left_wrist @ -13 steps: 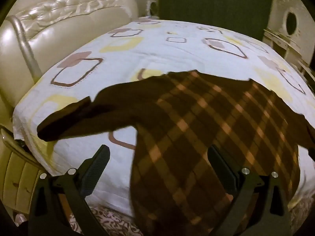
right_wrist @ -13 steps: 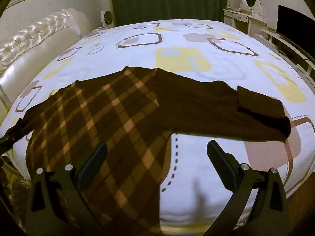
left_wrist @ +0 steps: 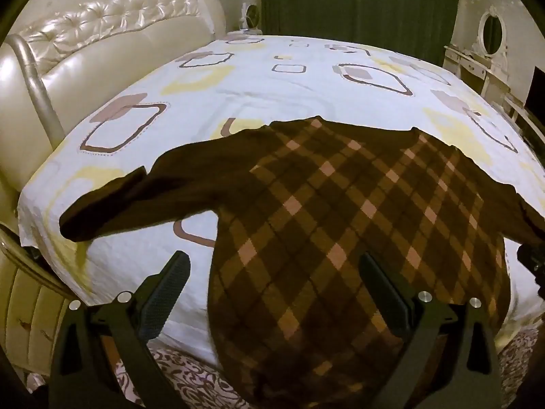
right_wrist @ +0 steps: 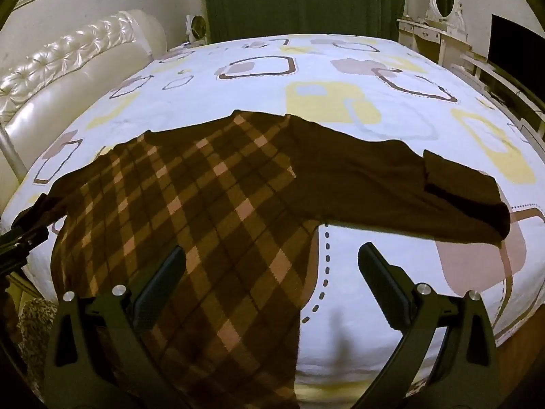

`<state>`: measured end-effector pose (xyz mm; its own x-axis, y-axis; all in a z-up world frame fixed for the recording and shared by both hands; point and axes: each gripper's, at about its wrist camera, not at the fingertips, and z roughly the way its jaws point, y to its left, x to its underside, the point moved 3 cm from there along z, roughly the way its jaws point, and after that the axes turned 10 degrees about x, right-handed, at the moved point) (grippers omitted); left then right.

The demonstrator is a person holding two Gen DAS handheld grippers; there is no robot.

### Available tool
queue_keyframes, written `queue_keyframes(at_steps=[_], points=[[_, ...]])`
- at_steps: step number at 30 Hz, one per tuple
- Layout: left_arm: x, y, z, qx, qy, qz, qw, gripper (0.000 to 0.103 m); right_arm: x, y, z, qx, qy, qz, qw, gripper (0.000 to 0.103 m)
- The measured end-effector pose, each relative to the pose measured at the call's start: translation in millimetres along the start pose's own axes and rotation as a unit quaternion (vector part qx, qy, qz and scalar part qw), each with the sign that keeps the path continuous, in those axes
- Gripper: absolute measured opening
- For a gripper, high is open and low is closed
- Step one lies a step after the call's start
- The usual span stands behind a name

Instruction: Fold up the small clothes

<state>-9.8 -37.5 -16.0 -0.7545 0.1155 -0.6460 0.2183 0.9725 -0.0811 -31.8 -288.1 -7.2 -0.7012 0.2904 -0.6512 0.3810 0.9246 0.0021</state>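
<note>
**Both grippers wide open above the sweater at the bed's near edge**

I hold my left gripper (left_wrist: pixel 272 293) over the near edge of the bed (left_wrist: pixel 306 78), angled down toward the sheet. Its jaws are spread wide with nothing pinched between them. The right finger hangs above the plaid body of the brown sweater (left_wrist: pixel 340 211); the left finger is over bare sheet beside it.

My right gripper (right_wrist: pixel 272 286) also points downward, jaws fully apart and empty. Its left finger is above the plaid panel, its right finger above the white sheet.

The sweater (right_wrist: pixel 211 204) lies flat across the near part of the bed, its hem draping over the near edge toward me. One plain brown sleeve (left_wrist: pixel 143 201) stretches toward the near left corner, by the cream headboard (left_wrist: pixel 102 44). The other sleeve (right_wrist: pixel 425 191) reaches toward the right edge, its cuff folded back on itself.

A dark green curtain (right_wrist: pixel 303 0) hangs beyond the far edge.
</note>
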Motion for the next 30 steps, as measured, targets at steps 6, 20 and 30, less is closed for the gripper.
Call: queue_keyframes(at_steps=[6,20,30], points=[[3,10,2,0.015,0.003,-0.004,0.9999,0.099,1,2,3,0.000,0.005,-0.006,1.000,0.101],[5,12,1,0.024,0.004,-0.005,0.9997,0.099,5,5,6,-0.003,0.010,-0.011,1.000,0.101],[5,8,-1,0.027,0.001,-0.002,0.9996,0.099,6,8,6,-0.005,0.010,-0.013,1.000,0.101]])
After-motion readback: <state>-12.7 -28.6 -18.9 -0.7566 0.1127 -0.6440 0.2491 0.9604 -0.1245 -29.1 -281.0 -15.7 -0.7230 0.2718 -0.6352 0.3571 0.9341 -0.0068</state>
